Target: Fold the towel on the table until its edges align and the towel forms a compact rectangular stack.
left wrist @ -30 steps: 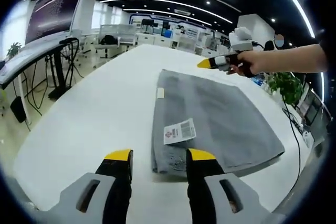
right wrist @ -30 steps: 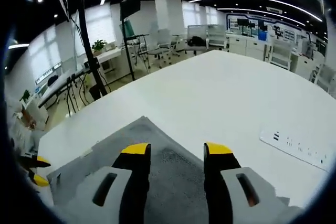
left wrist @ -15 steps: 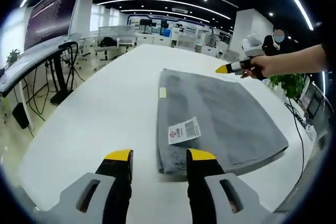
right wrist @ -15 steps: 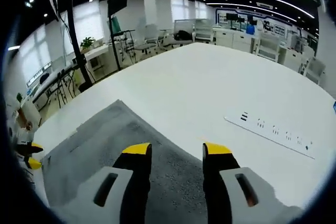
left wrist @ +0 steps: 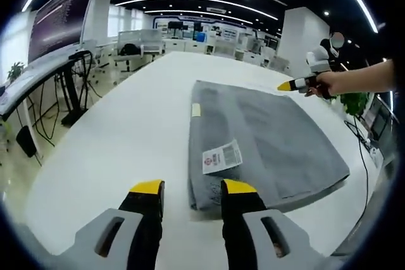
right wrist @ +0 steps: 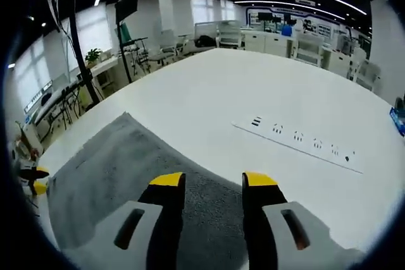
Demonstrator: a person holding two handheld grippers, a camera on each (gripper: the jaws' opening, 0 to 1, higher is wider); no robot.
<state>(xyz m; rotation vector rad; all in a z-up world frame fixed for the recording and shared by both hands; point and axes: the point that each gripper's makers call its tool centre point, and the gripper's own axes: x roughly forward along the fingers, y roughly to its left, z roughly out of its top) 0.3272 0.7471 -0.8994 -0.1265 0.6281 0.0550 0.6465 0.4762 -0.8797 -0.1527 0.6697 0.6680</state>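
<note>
- Since a second ago, the right gripper (left wrist: 286, 85) sits further toward the right of the left gripper view, now by the towel's far right corner rather than above its far edge.
- In the right gripper view more of the towel (right wrist: 120, 175) shows than before, and a white power strip (right wrist: 297, 147) has come fully into sight on the table (right wrist: 221, 86).
- The left gripper (left wrist: 188, 187) hangs low over the table, just short of the towel's near corner; its yellow-tipped jaws stand apart with nothing between them.
- The right gripper's own jaws (right wrist: 206, 181) also stand apart and empty, over the grey cloth.
- A hand (left wrist: 329, 82) holds the right gripper, seen in the left gripper view; its yellow tip points left.
- The towel (left wrist: 266, 143) lies flat on the white table (left wrist: 126, 124), folded into a thick grey rectangle, its edges roughly even.
- A white tag with a barcode (left wrist: 222, 157) lies on the towel near its left edge, and a small pale label (left wrist: 196, 110) lies further along that same edge.
- The left gripper's yellow tip (right wrist: 38, 180) shows at the left of the right gripper view, just beyond the towel's corner.
- Desks, chairs and ceiling lights stand behind the table; a large screen (left wrist: 60, 11) stands to the left.
</note>
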